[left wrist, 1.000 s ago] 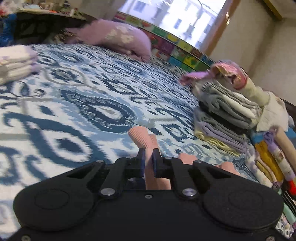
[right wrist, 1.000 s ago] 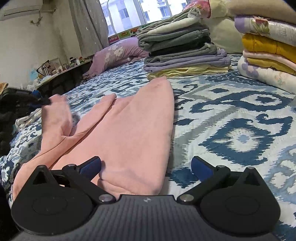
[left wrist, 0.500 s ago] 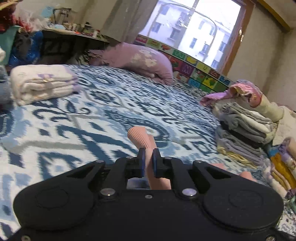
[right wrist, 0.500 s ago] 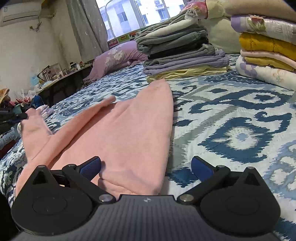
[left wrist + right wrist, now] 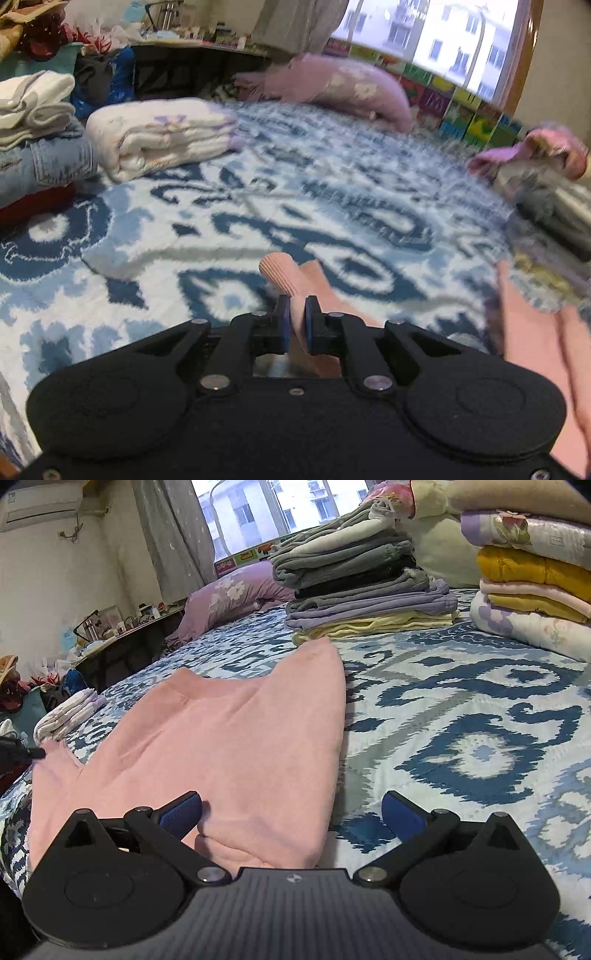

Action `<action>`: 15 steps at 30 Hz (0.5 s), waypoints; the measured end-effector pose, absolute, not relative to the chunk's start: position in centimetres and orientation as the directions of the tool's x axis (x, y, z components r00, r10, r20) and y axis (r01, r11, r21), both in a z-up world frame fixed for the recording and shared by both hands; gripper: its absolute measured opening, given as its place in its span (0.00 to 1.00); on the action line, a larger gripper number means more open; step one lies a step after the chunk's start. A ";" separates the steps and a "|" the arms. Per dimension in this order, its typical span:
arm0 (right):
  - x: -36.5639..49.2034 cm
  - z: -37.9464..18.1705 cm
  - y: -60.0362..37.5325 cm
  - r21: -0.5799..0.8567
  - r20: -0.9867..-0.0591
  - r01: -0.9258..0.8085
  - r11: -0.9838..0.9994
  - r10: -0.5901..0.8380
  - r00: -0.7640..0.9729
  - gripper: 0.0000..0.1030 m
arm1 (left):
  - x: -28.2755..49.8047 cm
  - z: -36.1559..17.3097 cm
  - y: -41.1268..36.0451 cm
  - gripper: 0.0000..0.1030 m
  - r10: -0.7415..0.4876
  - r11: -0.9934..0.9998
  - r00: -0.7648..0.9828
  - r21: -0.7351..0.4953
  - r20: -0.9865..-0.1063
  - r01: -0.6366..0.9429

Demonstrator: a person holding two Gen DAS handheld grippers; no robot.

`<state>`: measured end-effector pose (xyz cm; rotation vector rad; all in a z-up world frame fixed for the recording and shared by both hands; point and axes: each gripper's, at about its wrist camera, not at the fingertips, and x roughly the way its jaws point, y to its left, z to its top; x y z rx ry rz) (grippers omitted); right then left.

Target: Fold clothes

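A pink sweatshirt [image 5: 236, 746] lies spread on the blue-and-white patterned bedspread [image 5: 461, 709]. My left gripper [image 5: 294, 325] is shut on the ribbed pink cuff [image 5: 279, 275] of its sleeve, just above the bed; it shows at the far left of the right wrist view [image 5: 22, 753]. More of the pink sweatshirt shows at the right of the left wrist view [image 5: 535, 350]. My right gripper [image 5: 291, 812] is open over the sweatshirt's near edge, one finger over the fabric and one over the bedspread.
A stack of folded grey, purple and yellow clothes [image 5: 365, 590] and a stack of folded quilts [image 5: 532, 583] stand on the far side of the bed. A folded white blanket [image 5: 162, 136], jeans [image 5: 44, 166] and a purple pillow [image 5: 229, 594] lie nearby. A cluttered low table [image 5: 122, 635] stands beside the bed.
My left gripper has pulled the sleeve cuff out to the left and lower, so the sleeve now lies stretched flat. The right gripper has stayed in place, open.
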<state>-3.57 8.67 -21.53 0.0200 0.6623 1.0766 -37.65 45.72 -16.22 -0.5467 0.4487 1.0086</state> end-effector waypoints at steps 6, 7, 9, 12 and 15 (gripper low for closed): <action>-3.6 -21.5 8.6 0.330 -0.488 -0.805 0.493 0.819 0.301 1.00 | -38.3 -16.9 46.4 0.28 0.685 0.317 0.375 -0.208 -0.624 -0.925; -3.6 -21.5 8.6 0.330 -0.488 -0.805 0.492 0.819 0.301 1.00 | -38.5 -16.7 46.4 0.28 0.696 0.306 0.369 -0.211 -0.616 -0.928; -3.5 -21.5 8.6 0.331 -0.487 -0.805 0.492 0.820 0.301 1.00 | -38.4 -16.2 46.0 0.28 0.719 0.317 0.378 -0.208 -0.584 -0.925; -3.5 -21.5 8.6 0.330 -0.488 -0.805 0.493 0.819 0.301 1.00 | -37.8 -15.7 45.5 0.28 0.717 0.365 0.418 -0.211 -0.558 -0.907; -3.6 -21.5 8.7 0.326 -0.491 -0.806 0.494 0.817 0.302 1.00 | -35.5 -17.2 45.5 0.46 0.647 0.411 0.382 -0.120 -0.660 -0.904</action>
